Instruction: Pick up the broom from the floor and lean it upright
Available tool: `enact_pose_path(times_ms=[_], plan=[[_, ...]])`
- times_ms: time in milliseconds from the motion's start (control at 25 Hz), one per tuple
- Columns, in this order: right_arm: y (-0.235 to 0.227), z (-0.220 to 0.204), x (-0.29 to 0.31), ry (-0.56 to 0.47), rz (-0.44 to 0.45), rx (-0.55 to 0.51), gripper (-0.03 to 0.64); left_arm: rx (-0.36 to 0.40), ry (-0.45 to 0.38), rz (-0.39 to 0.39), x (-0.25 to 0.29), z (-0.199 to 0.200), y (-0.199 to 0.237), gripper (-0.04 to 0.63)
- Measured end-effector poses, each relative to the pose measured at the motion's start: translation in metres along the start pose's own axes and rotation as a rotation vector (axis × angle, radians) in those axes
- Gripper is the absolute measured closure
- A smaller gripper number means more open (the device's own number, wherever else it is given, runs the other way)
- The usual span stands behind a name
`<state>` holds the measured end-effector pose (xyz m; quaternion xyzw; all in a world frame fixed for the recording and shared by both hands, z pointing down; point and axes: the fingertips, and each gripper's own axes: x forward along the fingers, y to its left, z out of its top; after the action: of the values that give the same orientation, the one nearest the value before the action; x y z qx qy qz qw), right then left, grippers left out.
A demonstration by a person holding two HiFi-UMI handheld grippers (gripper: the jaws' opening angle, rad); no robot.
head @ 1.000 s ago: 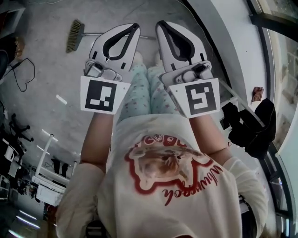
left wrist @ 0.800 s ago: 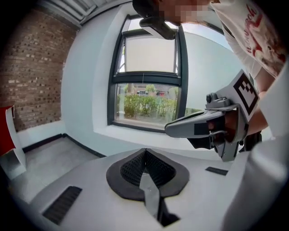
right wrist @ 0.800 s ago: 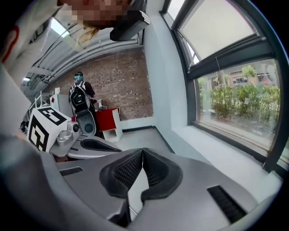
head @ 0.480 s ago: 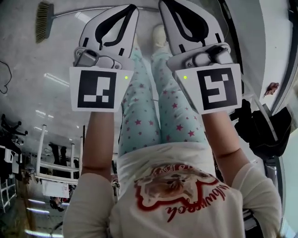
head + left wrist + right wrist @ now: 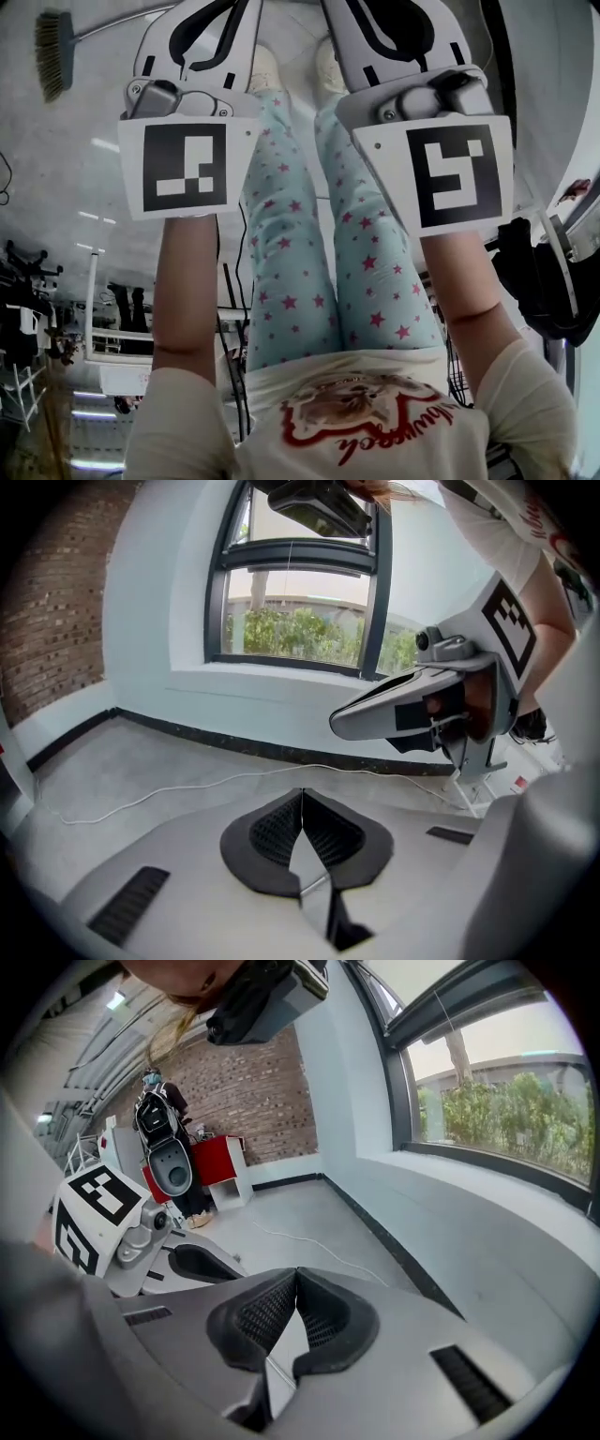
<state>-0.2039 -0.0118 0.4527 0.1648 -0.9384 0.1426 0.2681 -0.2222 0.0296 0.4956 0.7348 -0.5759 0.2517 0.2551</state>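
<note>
The broom (image 5: 53,52) lies flat on the grey floor at the head view's upper left, bristles to the left, its thin handle (image 5: 122,21) running right behind my left gripper. Both grippers are held side by side out in front of the person's legs, well short of the broom. My left gripper (image 5: 249,6) is shut with nothing in it; in its own view the black pads (image 5: 302,799) meet. My right gripper (image 5: 330,6) is shut and empty too, its pads (image 5: 296,1277) touching. Neither gripper view shows the broom.
A white cable (image 5: 187,785) trails over the floor below the curved wall and window (image 5: 291,621). A red cabinet (image 5: 202,1171) stands by the brick wall. Black clothing (image 5: 548,272) hangs at the right, and white racks (image 5: 103,342) stand at the left.
Both grippers have sunk toward the floor together and fill more of the head view. The broom has slid toward that view's upper left corner. The jaws stayed shut.
</note>
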Motion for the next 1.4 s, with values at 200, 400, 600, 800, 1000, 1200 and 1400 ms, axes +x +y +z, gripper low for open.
enact_pose_path(times_ms=[200, 400, 600, 800, 1000, 1200, 1400], plan=[[-0.019, -0.042, 0.021, 0.014, -0.011, 0.022, 0.592, 0.084, 0.038, -0.062, 0.045, -0.037, -0.011, 0.572], [-0.041, -0.077, 0.041, 0.022, -0.022, 0.007, 0.592, 0.193, 0.123, -0.159, 0.095, -0.085, -0.022, 0.37], [-0.061, -0.106, 0.057, 0.033, -0.041, -0.006, 0.592, 0.416, 0.224, -0.284, 0.138, -0.145, -0.033, 0.331], [-0.067, -0.134, 0.069, 0.037, -0.055, 0.025, 0.592, 0.56, 0.332, -0.406, 0.164, -0.211, -0.045, 0.327], [-0.059, -0.155, 0.075, 0.038, -0.039, 0.038, 0.592, 0.56, 0.431, -0.46, 0.176, -0.259, -0.056, 0.327], [-0.057, -0.172, 0.075, 0.035, -0.026, 0.014, 0.592, 0.561, 0.493, -0.519, 0.186, -0.293, -0.078, 0.327], [-0.067, -0.188, 0.074, 0.045, -0.045, 0.017, 0.592, 0.543, 0.567, -0.545, 0.198, -0.321, -0.08, 0.327]])
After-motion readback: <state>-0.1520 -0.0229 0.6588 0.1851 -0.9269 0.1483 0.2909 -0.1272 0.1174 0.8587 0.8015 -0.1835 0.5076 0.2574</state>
